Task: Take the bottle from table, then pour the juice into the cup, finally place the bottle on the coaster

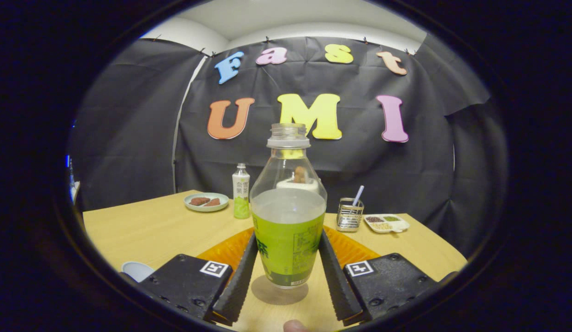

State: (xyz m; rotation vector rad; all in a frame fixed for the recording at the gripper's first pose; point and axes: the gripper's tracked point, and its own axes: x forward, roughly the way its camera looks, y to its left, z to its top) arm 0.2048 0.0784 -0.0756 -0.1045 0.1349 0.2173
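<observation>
While the gripper [288,258] has both black fingers [239,276] pressed against the sides of the bottle [288,216], it looks like a proper clamp on it. The bottle is uncapped, upright, green juice up to about the label top, and its base seems lifted a bit above the table [143,230], with a shadow below. An orange coaster [226,251] peeks out right behind the fingers at 12 o'clock. A pale cup [136,269] rim sits at 9 o'clock by the left finger block. Farther off: a small green bottle [241,191] at 11, a plate with brown snacks [206,201] left of it, a wire holder [349,214] and a divided dish [386,222] at 1 o'clock.
</observation>
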